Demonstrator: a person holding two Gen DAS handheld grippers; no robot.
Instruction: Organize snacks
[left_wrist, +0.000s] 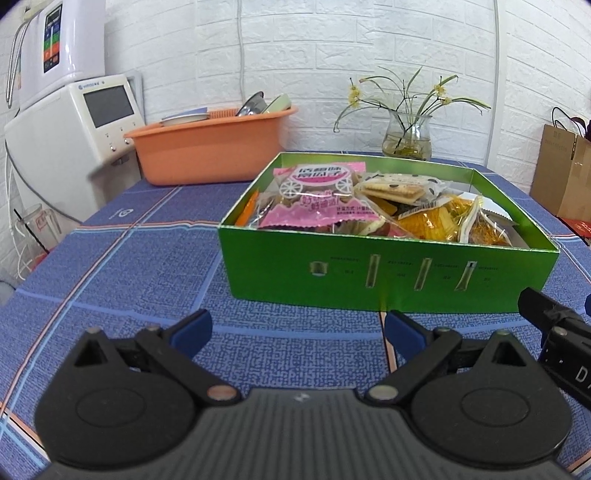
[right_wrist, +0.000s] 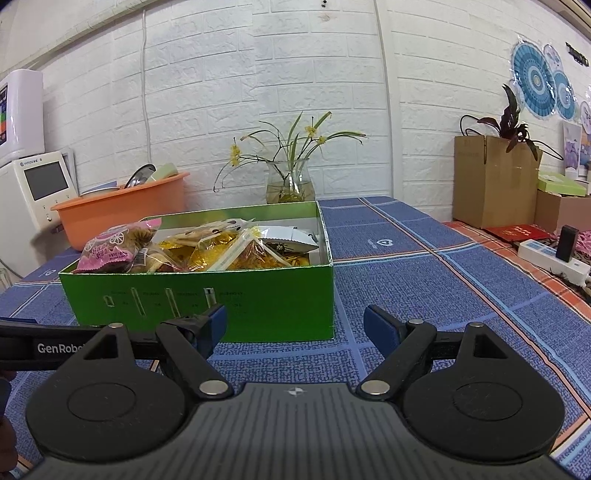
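A green open box (left_wrist: 388, 277) (right_wrist: 229, 295) stands on the blue checked tablecloth, filled with several snack packets. A pink packet (left_wrist: 314, 195) (right_wrist: 110, 251) lies at its left, a cracker packet (left_wrist: 395, 188) behind, and yellow packets (left_wrist: 428, 221) (right_wrist: 229, 251) to the right. My left gripper (left_wrist: 297, 332) is open and empty, low over the cloth just in front of the box. My right gripper (right_wrist: 295, 325) is open and empty, in front of the box's right corner. The right gripper's body shows at the right edge of the left wrist view (left_wrist: 554, 325).
An orange basin (left_wrist: 210, 147) (right_wrist: 122, 210) with dishes sits behind the box on the left, beside a white appliance (left_wrist: 74, 140). A glass vase with flowers (left_wrist: 406, 136) (right_wrist: 290, 184) stands at the back. Cardboard boxes (right_wrist: 495, 181) and a power strip (right_wrist: 554, 258) are on the right.
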